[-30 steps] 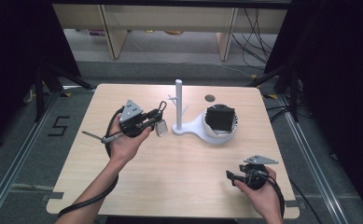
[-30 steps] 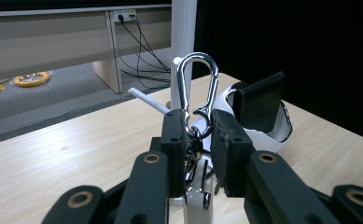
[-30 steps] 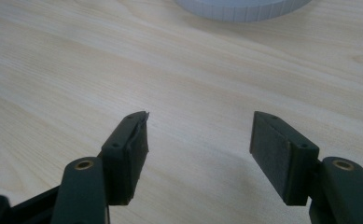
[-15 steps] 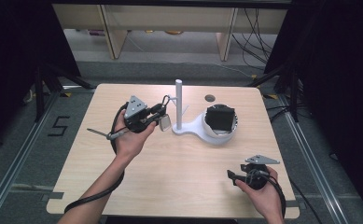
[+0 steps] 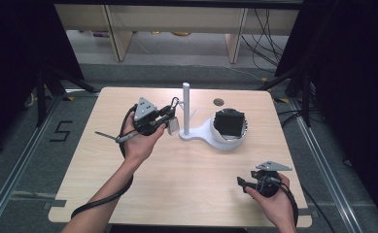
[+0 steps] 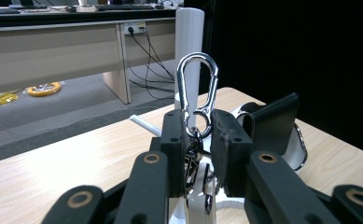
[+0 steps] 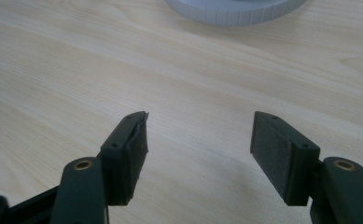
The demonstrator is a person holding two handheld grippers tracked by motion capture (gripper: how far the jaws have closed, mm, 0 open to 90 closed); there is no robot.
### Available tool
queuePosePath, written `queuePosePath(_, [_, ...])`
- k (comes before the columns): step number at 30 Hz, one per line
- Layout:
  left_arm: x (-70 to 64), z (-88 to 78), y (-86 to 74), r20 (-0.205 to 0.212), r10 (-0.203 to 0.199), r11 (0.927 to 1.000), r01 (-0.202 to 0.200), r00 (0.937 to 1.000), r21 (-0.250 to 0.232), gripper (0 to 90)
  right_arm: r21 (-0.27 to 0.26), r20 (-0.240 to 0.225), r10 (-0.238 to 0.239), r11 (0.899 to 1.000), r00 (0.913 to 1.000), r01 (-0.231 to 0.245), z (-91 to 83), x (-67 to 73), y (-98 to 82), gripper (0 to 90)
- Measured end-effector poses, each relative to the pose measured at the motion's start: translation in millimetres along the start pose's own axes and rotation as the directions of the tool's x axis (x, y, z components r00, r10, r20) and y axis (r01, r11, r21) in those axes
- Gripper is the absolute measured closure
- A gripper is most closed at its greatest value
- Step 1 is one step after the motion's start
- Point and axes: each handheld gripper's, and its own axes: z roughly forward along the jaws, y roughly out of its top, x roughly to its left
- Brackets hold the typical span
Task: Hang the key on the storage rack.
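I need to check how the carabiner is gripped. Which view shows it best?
The left gripper view: the carabiner stands close up, pinched between the left gripper jaws. The high view shows it small, beside the white post.

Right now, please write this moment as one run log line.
left gripper: shut on carabiner keyring | near white post | right gripper: open, nothing held, over table

My work surface is a rectangular, light wood-grain table (image 5: 186,179) with rounded corners and a small round hole (image 5: 218,102) near its far edge. Directly on it stands a white plastic stand (image 5: 196,133) with a flat base. From this base rises a slim upright white post (image 5: 186,104), and beside the post sits a round white cradle holding a black square pouch (image 5: 229,123).
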Motion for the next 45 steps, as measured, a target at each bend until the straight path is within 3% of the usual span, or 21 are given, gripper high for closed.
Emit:
queuePosePath(18, [2.5,11.9,-5.2,-0.014,-0.019,0.9997,0.019,0.9997,0.016,75.1,0.004,-0.004,0.01,1.0,0.9999,-0.01,0.7,-1.7,-1.2,37.5])
queuePosePath(19, [2.8,12.3,-5.4,-0.015,-0.018,0.9997,0.018,0.9997,0.016,75.1,-0.009,0.003,-0.02,1.0,0.9998,0.02,0.4,-3.9,-1.9,37.5])
queuePosePath(20, [3.0,12.5,-5.4,-0.015,-0.018,0.9997,0.018,0.9997,0.016,75.1,-0.009,0.003,-0.02,1.0,0.9998,0.02,0.4,-3.9,-1.9,37.5])
queuePosePath(21, [3.0,12.8,-5.5,-0.016,-0.018,0.9997,0.018,0.9997,0.016,75.1,0.017,0.008,0.025,1.0,0.9997,-0.025,-2.1,-1.1,-1.3,37.5])
queuePosePath(26, [3.2,14.6,-5.6,-0.013,-0.02,0.9996,0.02,0.9997,0.02,75.1,0.012,0.007,0.01,1.0,0.9999,-0.011,-1.2,-2.0,-1.6,37.5])
queuePosePath(27, [3.2,14.8,-5.7,-0.014,-0.02,0.9996,0.02,0.9997,0.02,75.1,-0.005,-0.027,0.003,1.0,0.9996,-0.003,2.1,-3.0,-1.6,37.5])
queuePosePath(28, [3.2,15.2,-5.8,-0.015,-0.021,0.9995,0.021,0.9997,0.022,75.1,0.015,-0.003,0.021,1.0,0.9998,-0.021,-0.1,-1.4,-1.6,37.5])
queuePosePath(30, [3.3,16.2,-6.3,-0.015,-0.02,0.9994,0.02,0.9997,0.026,75.1,0.013,0.001,0.019,1.0,0.9998,-0.019,0.1,-1.3,-1.4,37.5])
queuePosePath(31, [3.4,16.7,-6.5,-0.015,-0.018,0.9995,0.019,0.9997,0.027,75.1,0.014,-0.007,0.042,0.999,0.9991,-0.042,-0.2,0.4,-1.7,37.5])
queuePosePath(33, [3.6,17.9,-7.4,-0.018,-0.017,0.9993,0.018,0.9997,0.033,75.1,-0.008,-0.008,-0.021,1.0,0.9997,0.021,1.2,-4.3,-1.7,37.4])
queuePosePath(35, [3.9,19.3,-8.4,-0.02,-0.017,0.9992,0.018,0.9997,0.035,75.1,0.017,0.006,0.027,0.999,0.9996,-0.027,-1.9,-1.1,-1.0,37.4])
queuePosePath(45, [5.4,25.2,-14.6,-0.026,-0.027,0.9982,0.028,0.9993,0.053,75.1,0.001,-0.007,0.015,1.0,0.9999,-0.015,-0.6,-2.9,-0.9,37.4])
